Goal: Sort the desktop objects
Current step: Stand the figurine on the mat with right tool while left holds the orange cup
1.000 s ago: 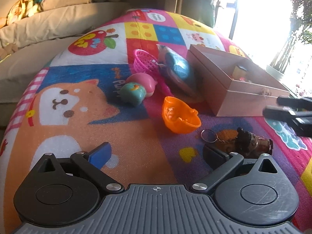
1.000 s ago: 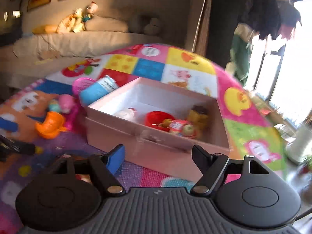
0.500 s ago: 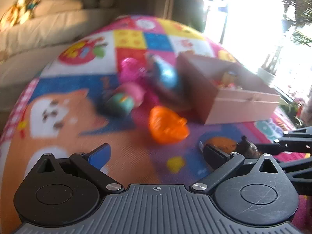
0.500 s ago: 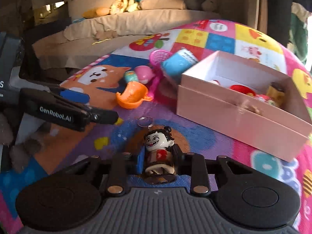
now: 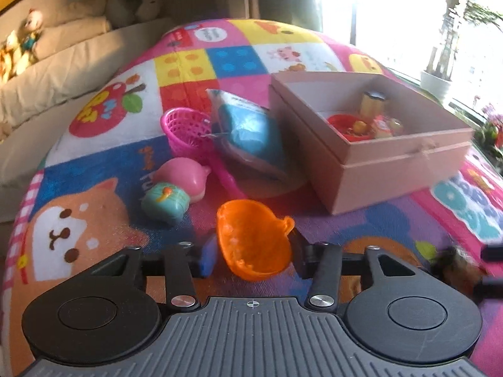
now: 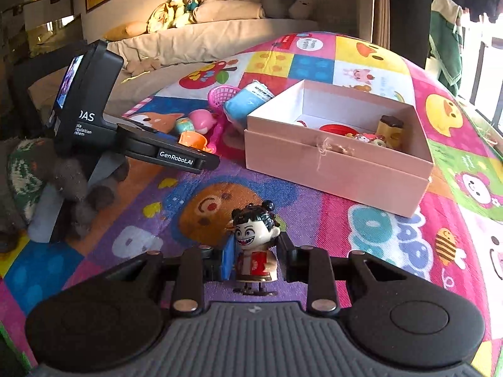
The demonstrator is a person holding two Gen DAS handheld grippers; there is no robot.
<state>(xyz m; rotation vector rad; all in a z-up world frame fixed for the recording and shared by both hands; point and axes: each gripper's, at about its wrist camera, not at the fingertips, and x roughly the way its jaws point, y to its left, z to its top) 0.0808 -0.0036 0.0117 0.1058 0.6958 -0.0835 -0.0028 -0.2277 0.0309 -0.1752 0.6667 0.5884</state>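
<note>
The left gripper (image 5: 253, 259) is closing its jaws on the orange bowl (image 5: 251, 238), which sits between both pads on the play mat (image 5: 393, 220). The right gripper (image 6: 255, 259) clamps the doll figurine (image 6: 254, 245) upright above the mat. The pink box (image 6: 330, 163) lies beyond, holding 1 red dish (image 6: 333, 129) and small toys.

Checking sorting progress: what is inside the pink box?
Inside the pink box: a red dish, a brown-lidded yellow jar and small colourful toys. The near wall hides the floor's front part.
</note>
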